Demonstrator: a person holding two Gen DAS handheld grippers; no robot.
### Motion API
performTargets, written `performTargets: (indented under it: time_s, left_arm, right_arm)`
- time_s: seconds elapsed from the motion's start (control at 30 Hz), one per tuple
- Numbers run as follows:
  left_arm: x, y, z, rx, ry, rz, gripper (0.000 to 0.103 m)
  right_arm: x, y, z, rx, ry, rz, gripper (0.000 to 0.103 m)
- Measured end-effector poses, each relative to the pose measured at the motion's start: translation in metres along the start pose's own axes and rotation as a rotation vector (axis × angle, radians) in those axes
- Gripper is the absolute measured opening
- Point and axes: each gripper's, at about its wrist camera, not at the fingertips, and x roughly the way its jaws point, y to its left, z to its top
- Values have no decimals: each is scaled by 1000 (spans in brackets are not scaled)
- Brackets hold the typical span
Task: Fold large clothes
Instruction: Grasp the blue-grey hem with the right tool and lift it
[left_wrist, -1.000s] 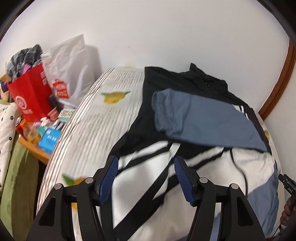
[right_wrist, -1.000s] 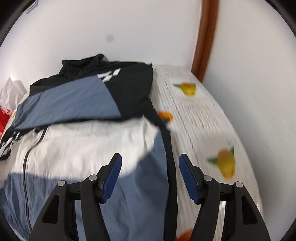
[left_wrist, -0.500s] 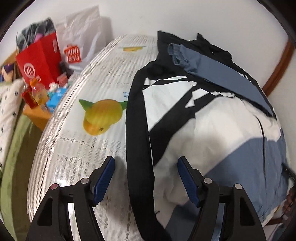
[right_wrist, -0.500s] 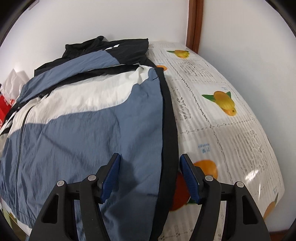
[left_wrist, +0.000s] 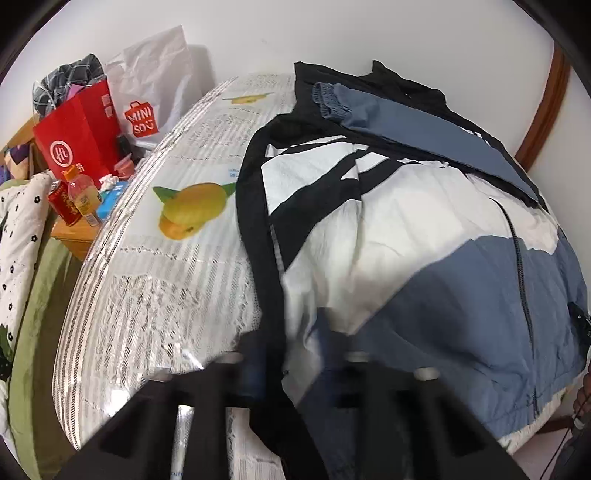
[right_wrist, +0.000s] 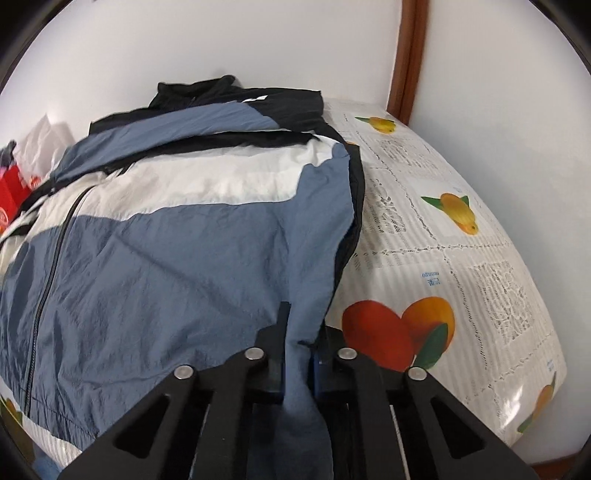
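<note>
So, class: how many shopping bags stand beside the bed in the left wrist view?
2: a red paper bag at the far left, and a white plastic bag behind it against the wall. Clutter may hide others.

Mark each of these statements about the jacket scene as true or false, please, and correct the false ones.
1. The right gripper is shut on blue fabric of the jacket. True.
2. The jacket lies on a bare wooden floor. False: it lies on a fruit-print cover.
3. A blue sleeve is folded across the jacket's black upper part. True.
4. The jacket's zipper is wide open. False: it looks closed.
5. A red paper bag stands beside the covered surface. True.
6. The left gripper hangs open, away from the jacket. False: it has just closed at the jacket's black edge, though it is blurred.
</note>
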Motion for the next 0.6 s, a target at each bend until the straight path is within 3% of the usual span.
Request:
performTargets:
  time_s: [0.37, 0.6]
  left_arm:
    - [-79, 17, 0, -36, -193, -114, 4]
    - [-109, 18, 28, -44, -294, -166, 4]
  right_arm:
    - [-84, -25, 5, 67, -159, 146, 5]
    - [-127, -45, 28, 138, -293, 197, 5]
